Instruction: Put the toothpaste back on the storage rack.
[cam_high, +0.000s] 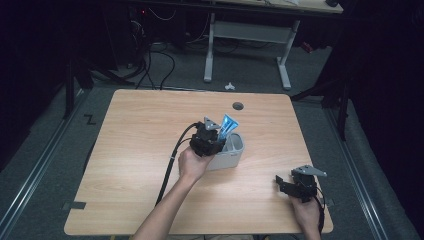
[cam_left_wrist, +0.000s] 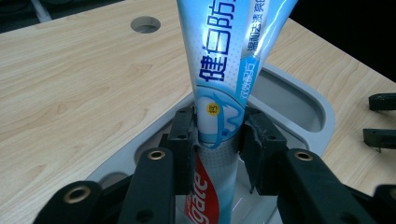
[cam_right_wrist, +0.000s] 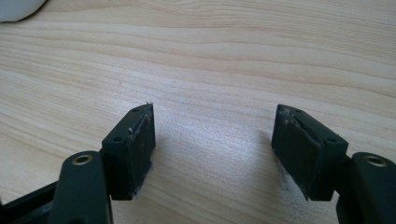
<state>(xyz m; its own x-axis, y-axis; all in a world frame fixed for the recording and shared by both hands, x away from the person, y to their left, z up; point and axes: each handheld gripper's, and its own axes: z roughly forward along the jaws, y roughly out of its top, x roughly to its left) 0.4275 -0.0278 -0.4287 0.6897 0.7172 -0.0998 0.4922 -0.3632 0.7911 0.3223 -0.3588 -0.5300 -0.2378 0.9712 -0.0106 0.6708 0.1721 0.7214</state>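
L gripper (cam_left_wrist: 218, 140) is sitting at the grey holder (cam_high: 234, 152) near the desk's (cam_high: 150, 150) centre, a bit toward the far edge w/ the cable hole (cam_high: 238, 106). Its jaws are flanking the toothpaste tube (cam_left_wrist: 224, 93), which is standing upright in the holder, crimped end up. In the left gripper view the pads are lying right beside the tube's sides w/ a thin gap on the right one, so the tube is standing between the jaws w/out being squeezed. R gripper (cam_right_wrist: 215, 144) is resting near the desk's near right corner, well apart from the holder, jaws wide apart over bare wood, nothing between them.
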